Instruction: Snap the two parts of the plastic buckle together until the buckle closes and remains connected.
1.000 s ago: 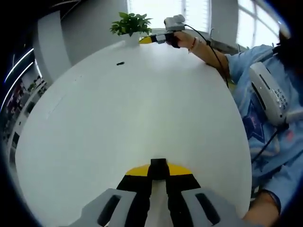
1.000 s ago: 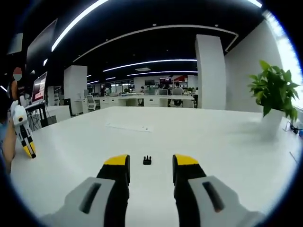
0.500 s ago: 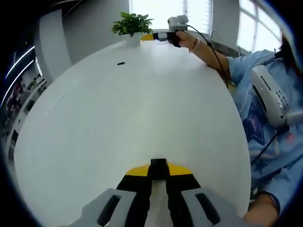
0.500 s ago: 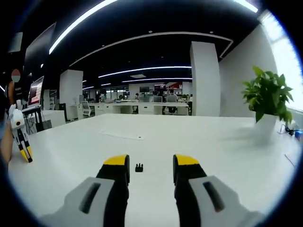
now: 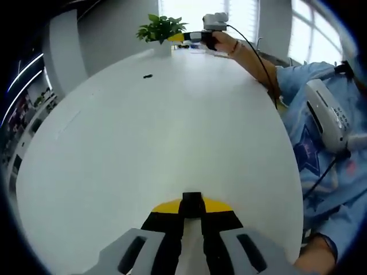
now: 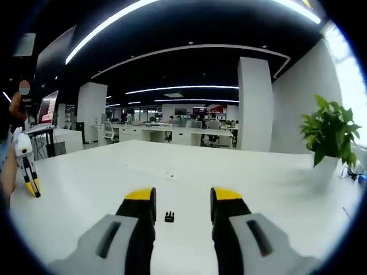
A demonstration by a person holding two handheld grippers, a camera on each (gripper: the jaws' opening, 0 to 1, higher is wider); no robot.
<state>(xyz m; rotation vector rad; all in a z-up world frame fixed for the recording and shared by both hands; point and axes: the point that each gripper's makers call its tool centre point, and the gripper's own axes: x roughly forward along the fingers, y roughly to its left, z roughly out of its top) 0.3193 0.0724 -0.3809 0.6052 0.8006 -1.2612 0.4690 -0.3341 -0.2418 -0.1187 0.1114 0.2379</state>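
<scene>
My left gripper (image 5: 192,208) sits low over the near side of the white table (image 5: 172,132), shut on a small black buckle part (image 5: 192,198) that sticks out between its yellow tips. The other black buckle part (image 5: 147,75) lies on the table far across, near the plant. In the right gripper view that part (image 6: 169,216) rests on the table between the yellow tips of my open right gripper (image 6: 183,197), closer to the left jaw and not touched. The right gripper (image 5: 186,36) shows in the left gripper view, held in a hand. The left gripper (image 6: 28,169) shows at the left edge.
A potted green plant (image 5: 160,27) (image 6: 331,133) stands at the table's far edge beside the loose part. A person in a blue top (image 5: 321,132) stands along the table's right side, with a cable running along the arm. Office desks and pillars lie beyond the table.
The right gripper has advanced toward the loose buckle part, which now sits lower, between its jaws. In the left gripper view the right gripper has shifted toward the plant. The left gripper has held still.
</scene>
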